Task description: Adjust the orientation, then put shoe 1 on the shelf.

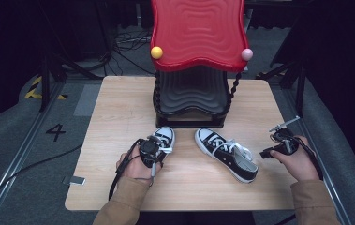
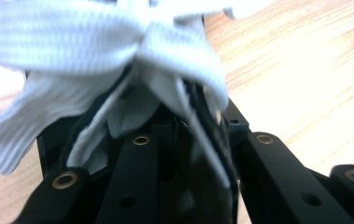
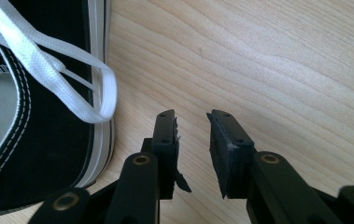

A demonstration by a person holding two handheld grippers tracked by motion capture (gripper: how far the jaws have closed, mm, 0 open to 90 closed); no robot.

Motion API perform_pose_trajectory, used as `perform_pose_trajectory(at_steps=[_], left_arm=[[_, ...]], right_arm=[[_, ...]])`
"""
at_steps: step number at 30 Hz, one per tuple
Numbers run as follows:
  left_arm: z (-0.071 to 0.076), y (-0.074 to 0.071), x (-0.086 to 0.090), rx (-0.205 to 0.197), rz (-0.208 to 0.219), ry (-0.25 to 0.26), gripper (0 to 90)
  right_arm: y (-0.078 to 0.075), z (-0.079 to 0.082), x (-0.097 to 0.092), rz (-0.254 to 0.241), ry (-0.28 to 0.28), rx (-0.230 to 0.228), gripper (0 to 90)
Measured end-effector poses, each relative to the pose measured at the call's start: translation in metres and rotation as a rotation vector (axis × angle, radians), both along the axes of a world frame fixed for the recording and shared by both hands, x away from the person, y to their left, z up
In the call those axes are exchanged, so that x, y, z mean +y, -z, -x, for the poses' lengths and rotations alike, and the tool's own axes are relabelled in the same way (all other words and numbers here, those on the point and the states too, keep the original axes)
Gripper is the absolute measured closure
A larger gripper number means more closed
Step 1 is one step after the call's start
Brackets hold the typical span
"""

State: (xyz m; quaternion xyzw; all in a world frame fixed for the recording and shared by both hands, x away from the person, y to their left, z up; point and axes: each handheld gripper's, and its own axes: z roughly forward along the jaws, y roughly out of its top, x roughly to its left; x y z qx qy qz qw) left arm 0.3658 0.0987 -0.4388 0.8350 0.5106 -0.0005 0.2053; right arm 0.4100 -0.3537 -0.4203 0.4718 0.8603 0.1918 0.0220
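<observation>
Partly claw-hidden left shoe (image 1: 165, 137)

Two shoes on the table (image 1: 119, 103) — left shoe (image 1: 166, 137), right shoe (image 1: 226, 154) — before the rack (image 1: 191, 93).

One number can be read: a black "4" (image 1: 55, 131) on the grey floor (image 1: 16, 140), left of the tabletop (image 1: 119, 108).

A pale wooden table (image 1: 119, 108) stands on grey floor (image 1: 20, 140); a red and black wavy rack (image 1: 196, 33) rises at its far edge; black cables (image 1: 123, 44) trail behind; a painted 4 (image 1: 55, 131) and yellow-black tape (image 1: 34, 86) mark the floor; surroundings are dark.
</observation>
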Motion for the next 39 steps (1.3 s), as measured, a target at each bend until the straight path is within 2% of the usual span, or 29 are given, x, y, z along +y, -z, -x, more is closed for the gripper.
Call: perform_pose_trajectory(at_steps=[2,3,5,9,12,19,24,27,29,35,39], left_arm=[[-0.002,0.002,0.000,-0.036,0.015,-0.006,74.5],[-0.002,0.002,0.000,-0.036,0.015,-0.006,74.8],[-0.004,0.003,-0.002,-0.063,0.024,-0.018,75.0],[-0.005,0.003,-0.005,-0.085,0.004,0.001,76.0],[-0.004,0.001,-0.004,-0.100,0.006,0.009,81.0],[-0.002,-0.013,-0.002,-0.138,-0.001,-0.004,86.1],[0.000,-0.025,0.007,-0.132,0.063,-0.009,86.5],[0.004,-0.035,0.008,-0.126,0.098,0.011,86.5],[0.009,-0.044,0.005,-0.127,0.106,0.030,86.5],[0.014,-0.059,0.001,-0.134,0.121,0.062,86.4],[0.015,-0.070,-0.001,-0.142,0.128,0.080,86.4]], right_arm=[[0.000,0.001,-0.001,-0.003,0.001,0.002,71.8],[0.000,0.001,-0.001,-0.003,0.001,0.002,71.8],[0.001,0.001,-0.002,-0.002,0.003,0.004,71.7],[0.003,0.002,-0.004,-0.001,0.006,0.007,71.4],[0.005,0.003,-0.004,0.003,0.008,0.011,71.2],[0.005,0.007,-0.010,0.000,0.018,0.009,71.0],[0.005,0.006,-0.011,-0.001,0.025,0.008,71.0],[0.004,0.006,-0.010,0.000,0.019,0.004,71.0],[0.003,0.006,-0.009,0.003,0.016,-0.001,70.5],[0.005,0.006,-0.009,0.004,0.025,-0.003,68.7],[0.006,0.006,-0.010,-0.002,0.037,-0.012,64.9]])
